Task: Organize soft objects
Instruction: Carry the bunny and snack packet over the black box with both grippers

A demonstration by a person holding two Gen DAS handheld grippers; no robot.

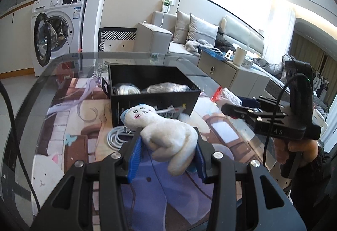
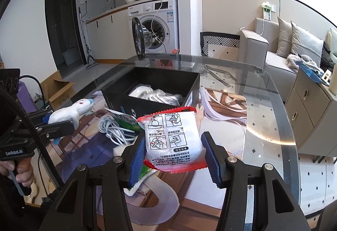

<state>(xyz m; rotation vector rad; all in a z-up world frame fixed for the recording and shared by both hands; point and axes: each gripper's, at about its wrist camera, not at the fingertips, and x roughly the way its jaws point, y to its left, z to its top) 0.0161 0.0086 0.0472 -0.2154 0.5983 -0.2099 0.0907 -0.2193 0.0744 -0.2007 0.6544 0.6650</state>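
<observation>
Left wrist view shows my left gripper with its blue ribbed pads pinching the body of a white plush cat toy with a stitched face and a pale blue ear, lifted clear of the round glass table; its head points toward the open black rectangular box, which stands just beyond it on the table. Inside that box lie clear plastic-wrapped bundles of white material. Under the toy, on the cartoon-printed mat, rests a coil of white cable. From the right wrist view, my right gripper has its blue pads pressed against the two sides of a soft white sachet with red crimped edges and printed instruction pictures, held above the table just in front of the box. Below and to the left of that sachet I can see a green-and-white packet beside the cable. My left hand is wrapped around the handle of its gripper at the frame's edge.
</observation>
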